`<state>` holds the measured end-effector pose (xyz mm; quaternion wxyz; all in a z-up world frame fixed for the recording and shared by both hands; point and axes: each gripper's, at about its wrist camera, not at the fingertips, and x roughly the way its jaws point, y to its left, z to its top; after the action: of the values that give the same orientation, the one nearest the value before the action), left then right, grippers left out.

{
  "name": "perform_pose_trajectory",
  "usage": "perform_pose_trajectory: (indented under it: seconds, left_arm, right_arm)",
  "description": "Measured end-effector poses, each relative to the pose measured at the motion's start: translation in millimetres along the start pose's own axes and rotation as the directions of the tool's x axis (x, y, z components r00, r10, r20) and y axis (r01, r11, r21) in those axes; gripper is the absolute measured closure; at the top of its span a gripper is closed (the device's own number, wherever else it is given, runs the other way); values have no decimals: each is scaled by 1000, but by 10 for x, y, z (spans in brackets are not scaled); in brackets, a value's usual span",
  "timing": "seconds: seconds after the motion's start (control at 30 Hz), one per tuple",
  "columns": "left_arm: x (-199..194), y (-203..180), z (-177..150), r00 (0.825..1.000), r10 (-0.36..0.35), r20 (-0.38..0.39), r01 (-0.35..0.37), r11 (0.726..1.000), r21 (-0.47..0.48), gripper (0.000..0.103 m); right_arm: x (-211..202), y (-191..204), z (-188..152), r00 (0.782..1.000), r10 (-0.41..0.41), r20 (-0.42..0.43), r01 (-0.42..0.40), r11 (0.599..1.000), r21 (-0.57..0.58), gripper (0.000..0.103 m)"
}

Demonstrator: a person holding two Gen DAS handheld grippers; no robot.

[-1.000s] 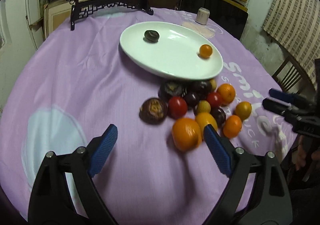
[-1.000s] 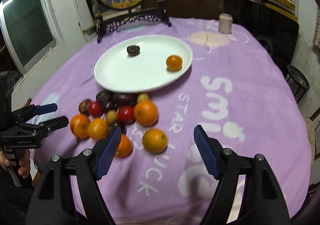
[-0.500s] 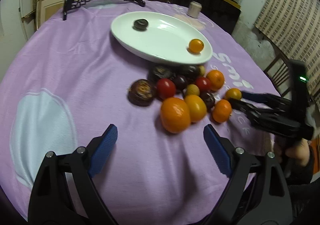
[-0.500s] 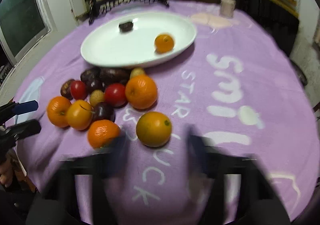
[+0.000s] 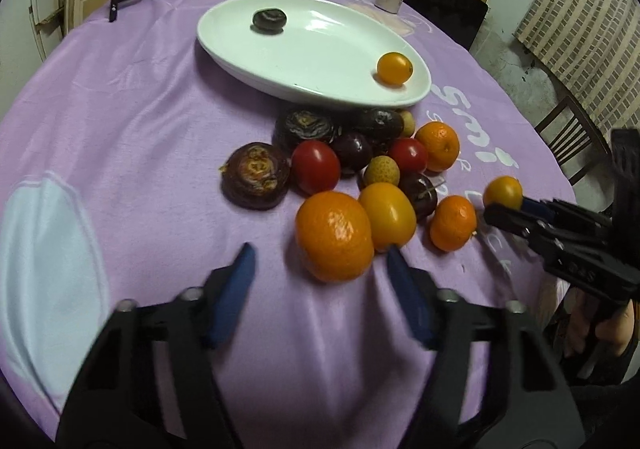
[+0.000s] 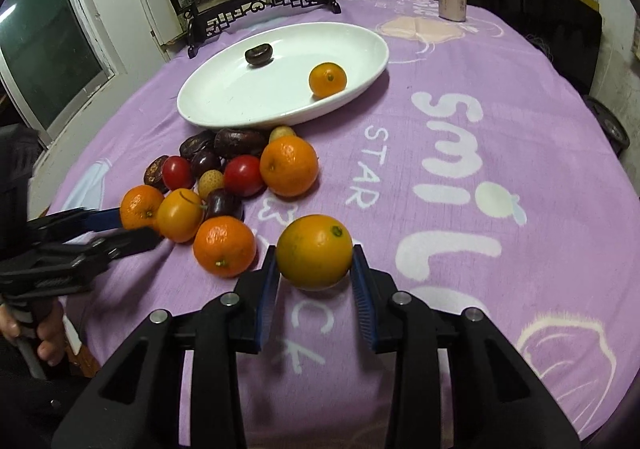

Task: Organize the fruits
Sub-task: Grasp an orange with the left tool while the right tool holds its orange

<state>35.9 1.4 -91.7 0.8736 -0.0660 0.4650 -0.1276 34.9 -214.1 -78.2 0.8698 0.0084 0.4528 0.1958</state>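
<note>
A pile of fruit lies on the purple cloth: oranges, red tomatoes, dark wrinkled fruits. My right gripper (image 6: 314,263) is shut on a yellow-orange orange (image 6: 315,251), its blue pads against both sides; the same orange shows in the left wrist view (image 5: 503,192). My left gripper (image 5: 320,263) is open, its fingers either side of a big orange (image 5: 334,235), pads apart from it. A white oval plate (image 5: 320,61) behind the pile holds a small orange (image 5: 394,68) and a dark fruit (image 5: 269,19).
A black carved stand (image 6: 256,5) with a round picture is at the table's back edge. A small pale cup (image 6: 452,1) stands at the back right. A wooden chair (image 5: 568,137) is beyond the table's right edge.
Both grippers moved forward to the pile. The right gripper closed on the yellow-orange orange. The left gripper narrowed around the big orange.
</note>
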Motion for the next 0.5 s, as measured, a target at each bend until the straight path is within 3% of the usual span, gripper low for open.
perform_pose_trajectory:
  seconds: [0.1,0.13,0.17,0.5]
  left_arm:
    - [67,-47,58,1000,10,15,-10,1000,11,48]
    - [67,-56,64,1000,-19,10,19,1000,7,65]
    - [57,-56,70,999,-50,3,50,999,-2,67]
    - [-253,-116,9,998,-42,49,40,999,34,67]
  right_arm:
    - [13,-9,-11,1000,12,-6,-12,1000,6,67]
    - [13,-3,-14,1000,16,-6,-16,1000,6,67]
    - [6,9,-17,1000,20,-5,-20,1000,4,67]
    - [-92,161,44,998,52,21,-52,998,-30,67]
